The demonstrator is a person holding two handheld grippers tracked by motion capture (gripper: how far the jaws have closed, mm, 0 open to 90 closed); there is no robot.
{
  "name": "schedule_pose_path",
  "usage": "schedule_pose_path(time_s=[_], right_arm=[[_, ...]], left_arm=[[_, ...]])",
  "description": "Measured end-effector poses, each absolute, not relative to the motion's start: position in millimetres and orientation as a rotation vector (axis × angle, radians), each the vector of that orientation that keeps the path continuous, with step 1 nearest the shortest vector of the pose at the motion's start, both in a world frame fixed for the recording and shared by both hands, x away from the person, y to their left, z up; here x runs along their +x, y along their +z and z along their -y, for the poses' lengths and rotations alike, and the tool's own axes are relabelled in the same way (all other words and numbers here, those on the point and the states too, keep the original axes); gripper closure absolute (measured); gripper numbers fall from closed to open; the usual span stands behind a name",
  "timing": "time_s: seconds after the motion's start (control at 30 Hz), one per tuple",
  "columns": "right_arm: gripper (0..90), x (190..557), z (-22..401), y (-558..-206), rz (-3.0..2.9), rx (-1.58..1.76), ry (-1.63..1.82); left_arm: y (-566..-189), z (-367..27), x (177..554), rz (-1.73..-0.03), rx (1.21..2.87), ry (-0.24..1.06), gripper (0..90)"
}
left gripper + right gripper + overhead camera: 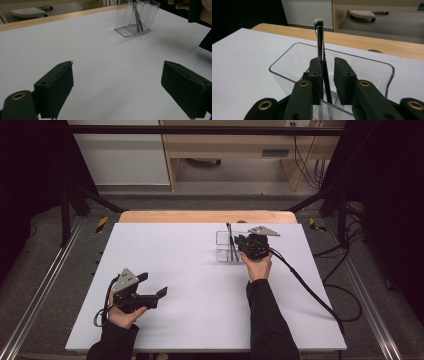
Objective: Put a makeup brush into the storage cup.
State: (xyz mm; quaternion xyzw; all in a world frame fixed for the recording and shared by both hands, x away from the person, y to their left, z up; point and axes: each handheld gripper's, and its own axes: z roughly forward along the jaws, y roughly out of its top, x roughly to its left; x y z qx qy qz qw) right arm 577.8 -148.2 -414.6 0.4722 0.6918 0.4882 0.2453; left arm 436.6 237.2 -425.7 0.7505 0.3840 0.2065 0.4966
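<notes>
A clear plastic organizer (223, 246) stands at the far right of the white table top (200, 290). Dark-handled makeup brushes (230, 240) stand upright in it; one has a pale bristle tip (318, 22). My right gripper (240, 241) hovers at the organizer's (284, 60) right side with its jaws reaching into it. They stand slightly apart around a thin brush handle (326, 80), which leans by the left jaw, with a gap to the right jaw. My left gripper (154, 284) rests open near the front left, nothing between its jaws (117, 82). The organizer (147, 10) and its brushes (138, 21) lie well beyond it.
A wooden strip (200, 216) borders the table's far edge. Black frame legs and cables (320, 300) lie on the floor to the right. White cabinets and a wooden desk (225, 150) stand behind the table.
</notes>
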Motion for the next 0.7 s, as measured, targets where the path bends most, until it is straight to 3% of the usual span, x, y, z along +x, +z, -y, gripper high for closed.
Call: schedule_pose_path(time_s=[0.23,0.7], right_arm=[[71.1,563.4,155.9,-404.5,-1.871,1.261,1.386],[48.8,538.1,159.5,-391.8,-1.941,1.196,1.430]], left_arm=[[-426.5,-236.0,436.7,-0.930,1.826,0.503,10.0],[-427.2,-235.6,436.8,-0.930,1.832,0.506,9.9]])
